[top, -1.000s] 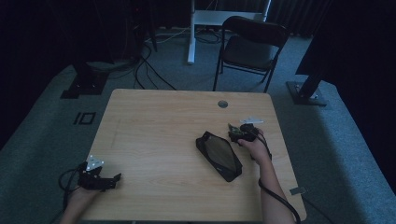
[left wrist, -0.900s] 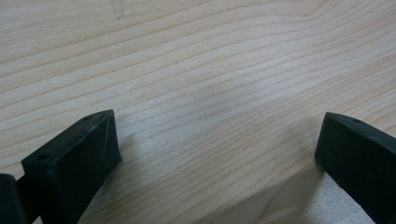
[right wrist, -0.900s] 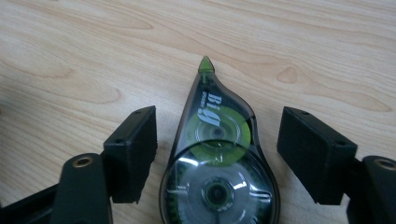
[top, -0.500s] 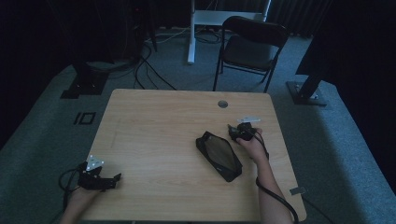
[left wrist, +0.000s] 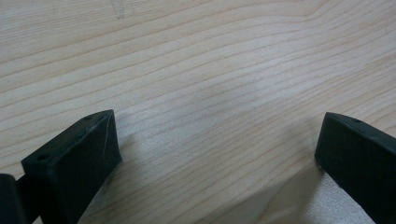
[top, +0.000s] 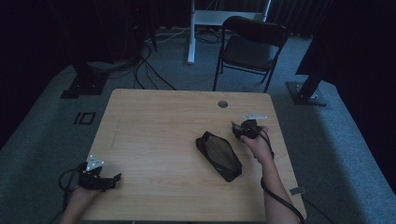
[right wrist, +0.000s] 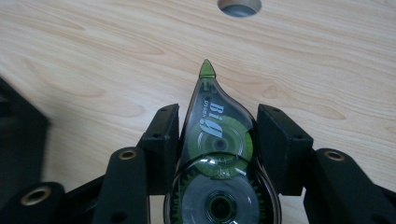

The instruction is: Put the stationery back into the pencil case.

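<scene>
Correction tape dispenser, clear with green reels, long axis along the right hand-held gripper; green tip points away toward the bench's cable hole. Jaws have just closed, clamped on its sides, above the bench, beside the black pouch. Left hand-held gripper: jaws apart, near bench corner.

The left gripper has two black jaws that come up from the bottom, one at each side. They stand far apart, with nothing between them. They sit low over the wooden table. The wood is light, with long wavy lines running across it.
</scene>
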Action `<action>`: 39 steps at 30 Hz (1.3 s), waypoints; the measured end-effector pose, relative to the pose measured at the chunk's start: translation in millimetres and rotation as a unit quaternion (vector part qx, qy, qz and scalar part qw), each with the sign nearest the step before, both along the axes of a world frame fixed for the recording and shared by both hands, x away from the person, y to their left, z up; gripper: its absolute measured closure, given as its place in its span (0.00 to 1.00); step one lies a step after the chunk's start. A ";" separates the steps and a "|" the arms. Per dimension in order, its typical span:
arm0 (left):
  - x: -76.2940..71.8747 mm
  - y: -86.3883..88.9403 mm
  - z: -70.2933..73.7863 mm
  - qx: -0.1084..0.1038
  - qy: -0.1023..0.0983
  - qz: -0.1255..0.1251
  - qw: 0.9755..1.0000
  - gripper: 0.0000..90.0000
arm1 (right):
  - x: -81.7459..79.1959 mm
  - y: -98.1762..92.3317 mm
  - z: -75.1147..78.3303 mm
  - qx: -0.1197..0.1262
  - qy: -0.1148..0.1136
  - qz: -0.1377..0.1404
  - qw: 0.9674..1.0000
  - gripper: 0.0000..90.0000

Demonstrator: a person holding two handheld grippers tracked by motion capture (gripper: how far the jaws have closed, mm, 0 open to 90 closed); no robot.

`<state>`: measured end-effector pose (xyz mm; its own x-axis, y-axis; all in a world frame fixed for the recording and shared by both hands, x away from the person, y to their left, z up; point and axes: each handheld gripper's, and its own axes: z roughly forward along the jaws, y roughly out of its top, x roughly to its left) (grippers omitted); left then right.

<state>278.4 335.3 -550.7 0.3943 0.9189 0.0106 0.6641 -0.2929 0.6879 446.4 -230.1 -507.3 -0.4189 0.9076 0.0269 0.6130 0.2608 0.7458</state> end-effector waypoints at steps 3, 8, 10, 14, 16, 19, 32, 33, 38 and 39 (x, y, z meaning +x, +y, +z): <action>0.0 0.0 0.0 0.000 0.000 0.000 1.000 0.00 | -5.7 0.0 8.8 0.004 -0.009 0.002 1.000 0.56; 0.0 0.0 0.0 0.000 0.000 0.000 1.000 0.00 | -15.2 1.3 23.1 0.009 -0.019 0.011 1.000 0.56; 0.0 0.0 0.0 0.000 0.000 0.000 1.000 0.00 | -17.3 1.9 25.5 0.010 -0.019 0.013 1.000 0.56; 0.0 0.0 0.0 0.000 0.000 0.000 1.000 0.00 | -28.7 3.9 35.9 0.038 -0.026 0.028 0.999 0.56; 0.0 0.0 0.0 0.000 0.000 0.000 1.000 0.00 | -31.2 4.3 37.7 0.040 -0.030 0.030 0.998 0.56; 0.0 0.0 0.0 0.000 0.000 0.000 1.000 0.00 | -36.1 5.6 40.7 0.034 -0.033 0.035 0.998 0.56; 0.0 0.0 0.0 0.000 0.000 0.000 1.000 0.00 | -74.2 24.5 58.9 0.046 -0.041 0.062 0.996 0.56; 0.0 0.0 0.0 0.000 0.000 0.000 1.000 0.00 | -76.0 26.3 59.2 0.042 -0.041 0.063 0.996 0.56; 0.0 0.0 0.0 0.000 0.000 0.000 1.000 0.00 | -83.5 35.7 57.7 0.039 -0.032 0.076 0.996 0.56; 0.0 0.0 0.0 0.000 0.000 0.000 1.000 0.00 | -84.5 37.8 57.4 0.040 -0.030 0.077 0.996 0.56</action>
<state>278.4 335.2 -550.7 0.3941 0.9190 0.0107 0.6642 -0.2928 0.6878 361.8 -192.3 -449.9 -0.5556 0.8287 0.0673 0.5246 0.2865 0.8017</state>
